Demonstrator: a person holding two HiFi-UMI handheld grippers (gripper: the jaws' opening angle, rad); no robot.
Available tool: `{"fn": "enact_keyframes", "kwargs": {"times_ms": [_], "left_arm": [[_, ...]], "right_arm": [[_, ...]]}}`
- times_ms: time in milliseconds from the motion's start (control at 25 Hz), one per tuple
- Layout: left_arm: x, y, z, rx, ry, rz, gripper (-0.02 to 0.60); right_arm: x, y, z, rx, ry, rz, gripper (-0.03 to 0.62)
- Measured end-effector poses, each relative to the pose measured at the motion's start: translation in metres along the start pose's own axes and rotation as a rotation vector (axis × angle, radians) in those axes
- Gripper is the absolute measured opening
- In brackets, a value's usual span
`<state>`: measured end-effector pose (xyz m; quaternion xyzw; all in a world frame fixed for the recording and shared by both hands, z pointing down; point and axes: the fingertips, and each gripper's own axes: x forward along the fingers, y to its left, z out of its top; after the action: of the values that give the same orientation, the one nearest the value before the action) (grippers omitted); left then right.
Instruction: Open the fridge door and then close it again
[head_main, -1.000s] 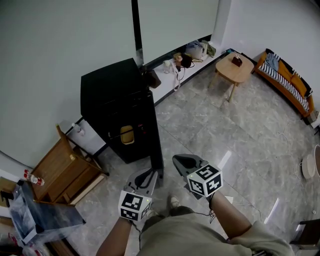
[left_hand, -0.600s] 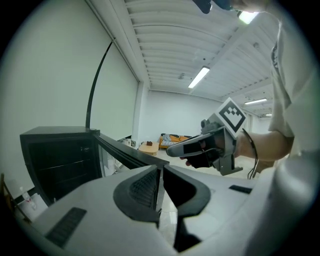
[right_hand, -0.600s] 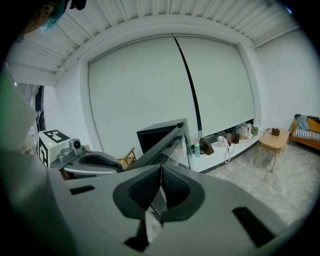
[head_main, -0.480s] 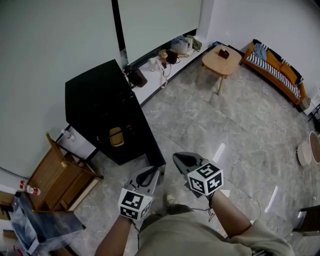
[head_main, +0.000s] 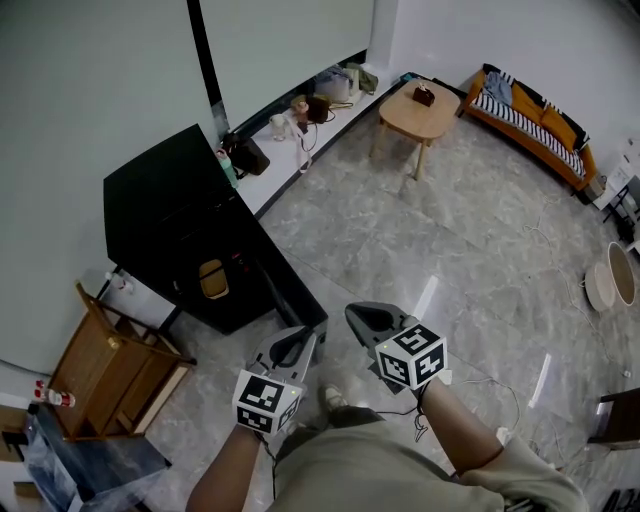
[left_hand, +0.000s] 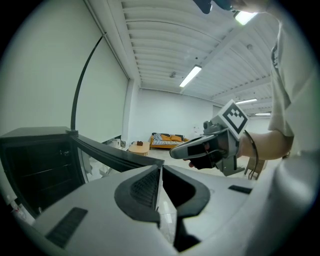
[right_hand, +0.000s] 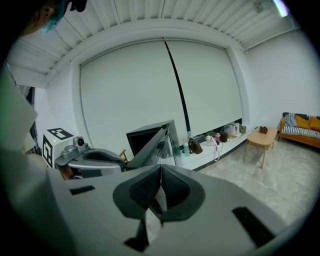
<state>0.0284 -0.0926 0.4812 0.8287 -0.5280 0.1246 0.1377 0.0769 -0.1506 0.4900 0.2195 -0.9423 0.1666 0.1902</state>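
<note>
The black fridge (head_main: 165, 215) stands at the left of the head view with its door (head_main: 285, 290) swung open toward the person. The left gripper (head_main: 300, 338) is just beside the door's free edge, jaws pressed together on nothing. The right gripper (head_main: 356, 318) is alongside it above the floor (head_main: 450, 230), jaws likewise pressed together and empty.

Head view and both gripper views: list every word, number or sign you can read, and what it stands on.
No readable text anywhere.
Yellow patch on the fridge front: too small to read.
Left marker cube and right marker cube: square patterns only, no letters.
</note>
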Motion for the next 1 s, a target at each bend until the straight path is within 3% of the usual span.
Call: {"fn": "enact_keyframes", "kwargs": {"times_ms": [1000], "left_arm": [[0.105, -0.025, 0.034, 0.022, 0.013, -0.065, 0.026]], "right_arm": [[-0.039, -0.095, -0.003, 0.063, -0.048, -0.095, -0.003]]}}
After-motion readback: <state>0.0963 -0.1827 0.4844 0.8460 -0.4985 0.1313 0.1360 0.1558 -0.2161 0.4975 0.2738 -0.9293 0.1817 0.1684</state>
